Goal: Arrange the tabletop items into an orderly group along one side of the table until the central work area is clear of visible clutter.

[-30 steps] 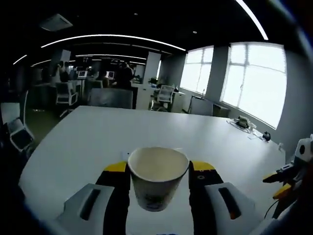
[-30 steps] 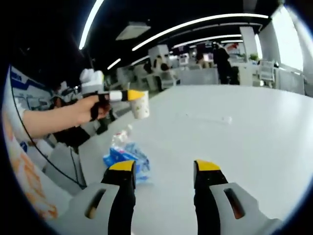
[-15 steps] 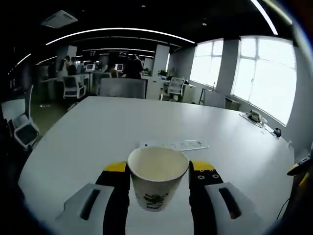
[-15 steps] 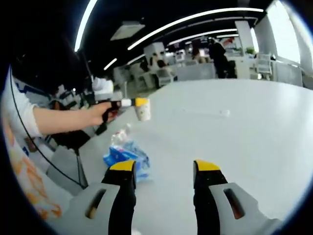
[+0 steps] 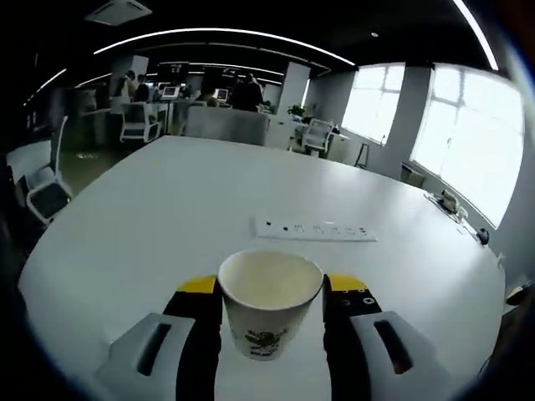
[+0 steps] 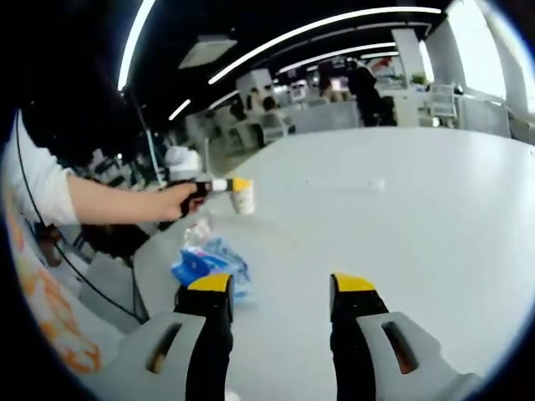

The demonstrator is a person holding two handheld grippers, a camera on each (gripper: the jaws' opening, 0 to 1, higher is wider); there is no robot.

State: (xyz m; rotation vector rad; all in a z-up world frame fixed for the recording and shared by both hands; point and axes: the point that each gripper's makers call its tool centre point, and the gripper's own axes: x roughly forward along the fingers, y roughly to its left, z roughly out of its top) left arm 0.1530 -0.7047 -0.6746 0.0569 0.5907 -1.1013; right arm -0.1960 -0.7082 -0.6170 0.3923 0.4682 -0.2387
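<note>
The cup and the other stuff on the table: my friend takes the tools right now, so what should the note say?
Left tool: shut on the paper cup, held upright above the white table; the cup looks empty.
Right tool: open, holding nothing, hovering over the table beside the blue packet.
Power strip lies mid-table, ahead of the cup.
Done: cup picked up.
Left: set the cup down along one side, then probably bring the packet and power strip next to it.
</note>
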